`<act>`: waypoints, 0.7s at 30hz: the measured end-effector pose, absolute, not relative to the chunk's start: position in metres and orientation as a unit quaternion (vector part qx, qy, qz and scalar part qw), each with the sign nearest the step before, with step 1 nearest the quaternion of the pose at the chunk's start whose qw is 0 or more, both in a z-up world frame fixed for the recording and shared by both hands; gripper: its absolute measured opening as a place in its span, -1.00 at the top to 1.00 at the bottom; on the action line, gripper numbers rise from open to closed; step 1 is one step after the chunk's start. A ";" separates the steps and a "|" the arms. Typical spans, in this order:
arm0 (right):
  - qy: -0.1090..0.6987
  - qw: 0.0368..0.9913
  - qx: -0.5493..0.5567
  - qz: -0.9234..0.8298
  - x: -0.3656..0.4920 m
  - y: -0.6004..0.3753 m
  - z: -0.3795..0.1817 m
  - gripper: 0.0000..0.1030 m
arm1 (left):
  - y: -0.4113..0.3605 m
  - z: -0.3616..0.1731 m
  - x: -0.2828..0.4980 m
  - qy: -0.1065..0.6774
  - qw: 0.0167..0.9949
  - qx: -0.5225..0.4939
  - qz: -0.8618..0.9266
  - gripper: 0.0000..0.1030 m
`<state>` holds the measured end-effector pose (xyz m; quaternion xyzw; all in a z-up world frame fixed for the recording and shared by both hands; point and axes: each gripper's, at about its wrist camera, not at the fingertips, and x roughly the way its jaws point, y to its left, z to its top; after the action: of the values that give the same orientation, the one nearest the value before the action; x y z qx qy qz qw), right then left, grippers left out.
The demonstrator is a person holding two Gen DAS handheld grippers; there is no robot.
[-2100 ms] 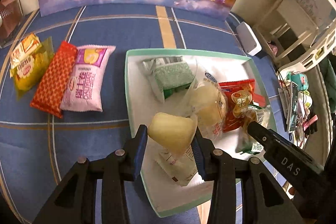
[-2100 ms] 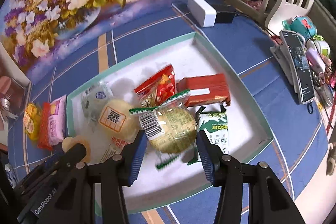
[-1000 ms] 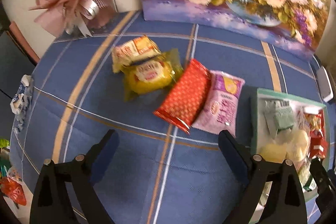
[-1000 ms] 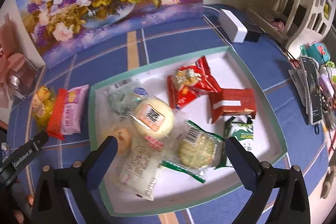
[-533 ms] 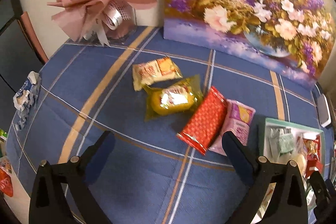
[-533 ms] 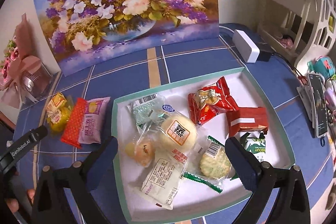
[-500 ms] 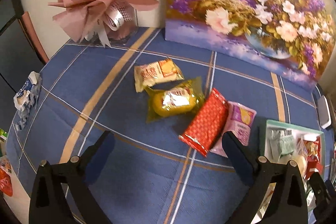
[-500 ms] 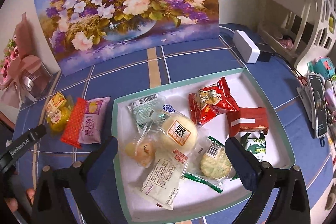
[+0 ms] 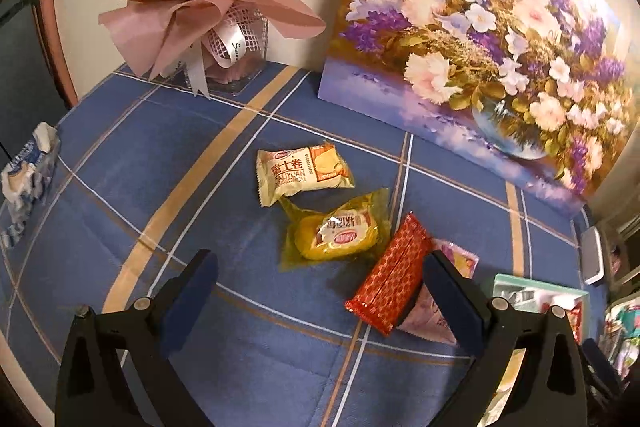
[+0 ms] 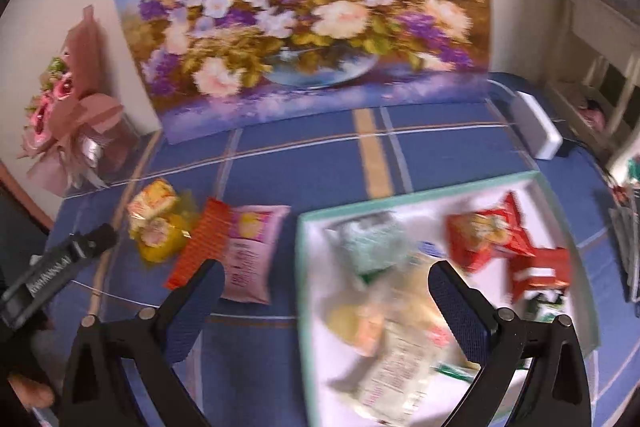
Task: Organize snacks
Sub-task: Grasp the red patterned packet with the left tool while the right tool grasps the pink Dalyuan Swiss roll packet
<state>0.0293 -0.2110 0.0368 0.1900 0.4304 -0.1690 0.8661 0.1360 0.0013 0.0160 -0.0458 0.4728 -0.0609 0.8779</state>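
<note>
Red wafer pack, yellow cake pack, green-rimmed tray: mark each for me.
Red wafer pack (image 9: 394, 281), left wrist view, middle of its patterned face.
Yellow cake pack (image 9: 338, 237), left wrist view, on its label.
Tray (image 10: 420, 195), right wrist view, far green rim.

The whole right wrist view is smeared, so the packets in the tray (image 10: 308, 267) are mostly colour blobs and none of the print is readable; in the left wrist view the pink packet (image 9: 460, 261) is half hidden under the red packet (image 9: 394, 281) and behind a finger of the left claw (image 9: 318, 285); the tray (image 9: 536, 287) only peeks in at the desk's right edge, its contents too small to tell.
</note>
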 end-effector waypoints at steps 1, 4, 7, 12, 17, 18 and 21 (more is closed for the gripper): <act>0.431 0.867 0.188 -0.164 0.035 -0.207 0.036 -1.00 | 0.003 0.015 0.139 0.475 0.876 -0.051 -0.060 -0.97; 0.441 0.866 0.178 -0.156 0.050 -0.198 0.032 -0.99 | 0.006 0.009 0.148 0.484 0.871 -0.062 -0.062 -0.97; 0.454 0.860 0.180 -0.150 0.062 -0.193 0.020 -0.83 | 0.006 0.002 0.158 0.496 0.863 -0.068 -0.064 -0.97; 0.471 0.853 0.179 -0.138 0.082 -0.185 0.002 -0.55 | 0.000 -0.013 0.170 0.513 0.850 -0.079 -0.088 -0.93; 0.487 0.847 0.172 -0.123 0.099 -0.175 -0.017 -0.43 | -0.011 -0.032 0.181 0.538 0.831 -0.083 -0.117 -0.68; 0.492 0.845 0.169 -0.121 0.102 -0.173 -0.021 -0.36 | -0.013 -0.038 0.183 0.545 0.824 -0.092 -0.126 -0.68; 0.502 0.840 0.168 -0.122 0.107 -0.171 -0.031 -0.31 | -0.020 -0.046 0.185 0.556 0.813 -0.098 -0.142 -0.54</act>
<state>0.1067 -0.1712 -0.0311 0.1675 0.5018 -0.1218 0.8398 0.1854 -0.0205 -0.0463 -0.0980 0.5560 -0.1424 0.8130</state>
